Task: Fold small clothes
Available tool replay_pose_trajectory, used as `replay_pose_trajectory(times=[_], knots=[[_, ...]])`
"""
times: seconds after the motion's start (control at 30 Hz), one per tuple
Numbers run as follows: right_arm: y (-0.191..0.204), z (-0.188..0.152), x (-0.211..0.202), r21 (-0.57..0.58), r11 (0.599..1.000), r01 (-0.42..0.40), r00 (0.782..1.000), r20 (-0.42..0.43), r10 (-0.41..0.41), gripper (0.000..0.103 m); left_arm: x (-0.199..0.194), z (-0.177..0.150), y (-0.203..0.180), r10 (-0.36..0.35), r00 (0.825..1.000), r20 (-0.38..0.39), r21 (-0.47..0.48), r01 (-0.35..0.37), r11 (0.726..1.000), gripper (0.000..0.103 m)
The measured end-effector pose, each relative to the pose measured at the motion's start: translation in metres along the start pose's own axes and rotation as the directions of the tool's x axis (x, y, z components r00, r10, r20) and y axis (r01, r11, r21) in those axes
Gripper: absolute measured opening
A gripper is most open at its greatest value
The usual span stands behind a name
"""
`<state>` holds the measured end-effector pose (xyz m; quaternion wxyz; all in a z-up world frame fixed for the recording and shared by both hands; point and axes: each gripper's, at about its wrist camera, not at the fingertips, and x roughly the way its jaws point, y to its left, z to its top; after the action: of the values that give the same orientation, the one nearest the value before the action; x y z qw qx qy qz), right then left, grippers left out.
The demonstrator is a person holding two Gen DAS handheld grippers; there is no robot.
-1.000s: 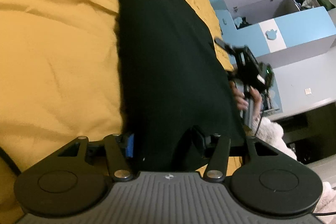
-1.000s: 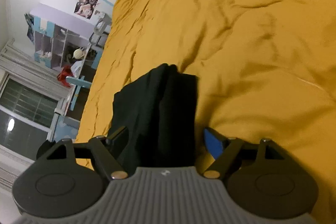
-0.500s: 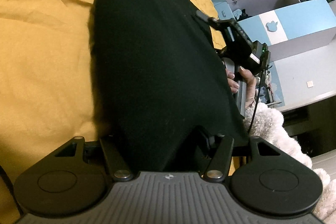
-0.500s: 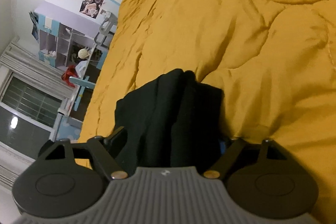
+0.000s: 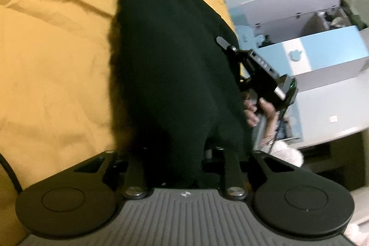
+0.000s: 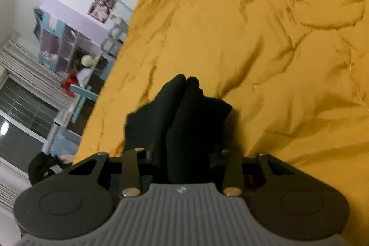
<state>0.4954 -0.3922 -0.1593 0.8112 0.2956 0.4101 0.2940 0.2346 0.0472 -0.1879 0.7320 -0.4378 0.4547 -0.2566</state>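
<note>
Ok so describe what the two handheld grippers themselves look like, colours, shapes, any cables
Both match: the left gripper and right gripper have ribbed grey bodies with a small white logo, matte black round housings each side, black linkage bars and silver pivot screws. A black cable curves past the left one.

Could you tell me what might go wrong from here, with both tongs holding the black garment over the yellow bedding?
1. The black garment is bunched in thick folds inside the right tongs, so some layers could slip out and spoil the fold.
2. The left tongs hold only one end; a strong pull apart might tug it free.
3. The yellow bedding is rumpled, so the garment may land creased.
</note>
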Motion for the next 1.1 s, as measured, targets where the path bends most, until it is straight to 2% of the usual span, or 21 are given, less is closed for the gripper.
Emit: replay_pose_trajectory(times=[0.1, 0.33, 0.5, 0.6, 0.77, 0.97, 1.1], knots=[[0.020, 0.001, -0.015, -0.029, 0.999, -0.032, 0.999, 0.036, 0.033, 0.030, -0.008, 0.005, -0.002, -0.070, 0.997, 0.010, -0.018, 0.071, 0.997, 0.019], [0.090, 0.006, -0.043, -0.129, 0.991, -0.031, 0.998, 0.052, 0.037, 0.030, -0.030, 0.003, -0.028, -0.134, 0.990, 0.037, 0.032, 0.133, 0.991, 0.018], [0.149, 0.007, -0.059, -0.201, 0.978, -0.052, 0.994, 0.080, 0.070, 0.029, -0.073, 0.006, -0.036, -0.174, 0.980, 0.100, 0.098, 0.165, 0.982, 0.018], [0.187, 0.009, -0.051, -0.235, 0.967, -0.099, 0.989, 0.079, 0.121, 0.029, -0.105, 0.009, -0.037, -0.181, 0.972, 0.147, 0.128, 0.163, 0.978, 0.018], [0.253, 0.003, 0.005, -0.298, 0.935, -0.193, 0.977, 0.030, 0.212, 0.029, -0.166, 0.021, -0.033, -0.137, 0.955, 0.263, 0.163, 0.096, 0.982, 0.018], [0.299, -0.012, 0.123, -0.249, 0.911, -0.329, 0.943, -0.042, 0.329, 0.029, -0.226, 0.032, 0.003, -0.033, 0.916, 0.399, 0.131, -0.021, 0.991, 0.018], [0.311, -0.032, 0.209, -0.237, 0.911, -0.337, 0.941, -0.118, 0.317, 0.029, -0.236, 0.039, 0.047, 0.035, 0.902, 0.431, 0.065, -0.070, 0.995, 0.018]])
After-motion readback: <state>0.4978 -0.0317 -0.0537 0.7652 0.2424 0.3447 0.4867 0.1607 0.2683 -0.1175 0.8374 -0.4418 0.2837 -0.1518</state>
